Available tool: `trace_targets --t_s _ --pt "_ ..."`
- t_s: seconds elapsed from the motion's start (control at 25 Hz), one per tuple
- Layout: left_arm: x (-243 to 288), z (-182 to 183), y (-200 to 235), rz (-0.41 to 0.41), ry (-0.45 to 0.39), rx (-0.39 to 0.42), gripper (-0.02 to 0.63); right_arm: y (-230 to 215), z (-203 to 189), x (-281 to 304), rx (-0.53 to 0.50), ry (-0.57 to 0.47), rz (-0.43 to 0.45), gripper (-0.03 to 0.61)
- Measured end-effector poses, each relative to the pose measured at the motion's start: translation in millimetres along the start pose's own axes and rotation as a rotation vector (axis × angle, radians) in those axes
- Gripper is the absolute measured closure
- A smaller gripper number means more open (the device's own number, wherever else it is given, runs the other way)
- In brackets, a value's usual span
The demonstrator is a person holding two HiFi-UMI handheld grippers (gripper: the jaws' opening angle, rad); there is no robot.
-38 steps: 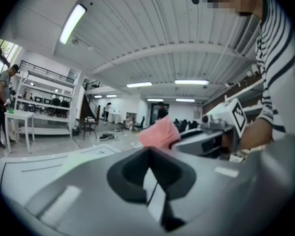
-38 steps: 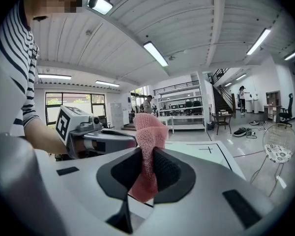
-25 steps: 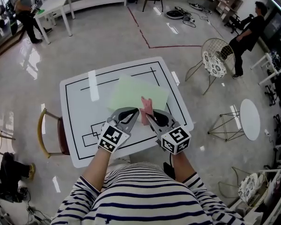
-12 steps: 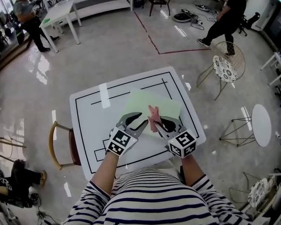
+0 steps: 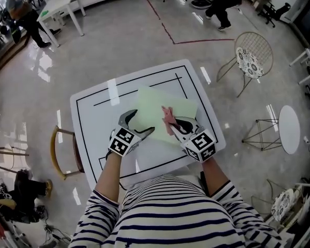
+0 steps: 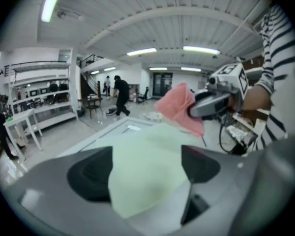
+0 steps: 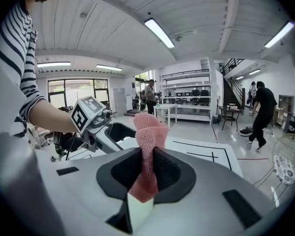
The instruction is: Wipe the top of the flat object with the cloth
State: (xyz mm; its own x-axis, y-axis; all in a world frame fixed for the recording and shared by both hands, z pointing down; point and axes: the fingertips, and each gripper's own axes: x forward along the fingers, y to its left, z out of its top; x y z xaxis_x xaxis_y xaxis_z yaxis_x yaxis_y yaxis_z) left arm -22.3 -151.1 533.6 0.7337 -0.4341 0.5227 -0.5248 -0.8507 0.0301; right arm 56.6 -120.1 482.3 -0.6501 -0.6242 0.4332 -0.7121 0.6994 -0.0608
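A pale green flat sheet (image 5: pixel 163 110) lies on the white table (image 5: pixel 93 112) with black lines. My left gripper (image 5: pixel 138 125) is at the sheet's near left edge. Its jaws are opening, and in the left gripper view the sheet's (image 6: pixel 147 171) corner lies between them with the pads off it. My right gripper (image 5: pixel 174 124) is shut on a pink cloth (image 5: pixel 167 118), held upright over the sheet's near right part. In the right gripper view the cloth (image 7: pixel 147 146) is pinched between the fingers, its top sticking up. The left gripper (image 7: pixel 105 129) shows beside it.
A yellow-framed chair (image 5: pixel 59 151) stands at the table's left side. A wire chair (image 5: pixel 254 56) and a small round white table (image 5: pixel 289 129) stand on the right. White benches (image 5: pixel 62 1) and people are far across the floor.
The left gripper's jaws have gone from shut to wide apart, and it has drawn slightly left. The right gripper still holds the pink cloth in much the same place.
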Motion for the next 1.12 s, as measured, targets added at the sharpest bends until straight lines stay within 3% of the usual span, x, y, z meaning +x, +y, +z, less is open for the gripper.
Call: trace_targets --t_s 0.2,0.6,0.88,1.12 --pt "10.7 -26.4 23.8 0.014 0.128 -0.049 0.139 -9.7 -9.2 -7.7 -0.004 0.029 -0.024 0.526" --pt "31.7 -72.6 55.2 -0.032 0.331 -0.166 0.12 -17.7 -15.5 -14.7 0.004 0.038 -0.048 0.526" --pt "32.8 -81.6 27.9 -0.052 0.341 -0.158 0.12 -27.5 -19.0 -20.4 0.005 0.047 -0.068 0.526" --pt "22.2 -87.0 -37.5 -0.117 0.333 -0.164 0.121 -39.7 -23.7 -21.8 0.015 0.057 -0.099 0.526"
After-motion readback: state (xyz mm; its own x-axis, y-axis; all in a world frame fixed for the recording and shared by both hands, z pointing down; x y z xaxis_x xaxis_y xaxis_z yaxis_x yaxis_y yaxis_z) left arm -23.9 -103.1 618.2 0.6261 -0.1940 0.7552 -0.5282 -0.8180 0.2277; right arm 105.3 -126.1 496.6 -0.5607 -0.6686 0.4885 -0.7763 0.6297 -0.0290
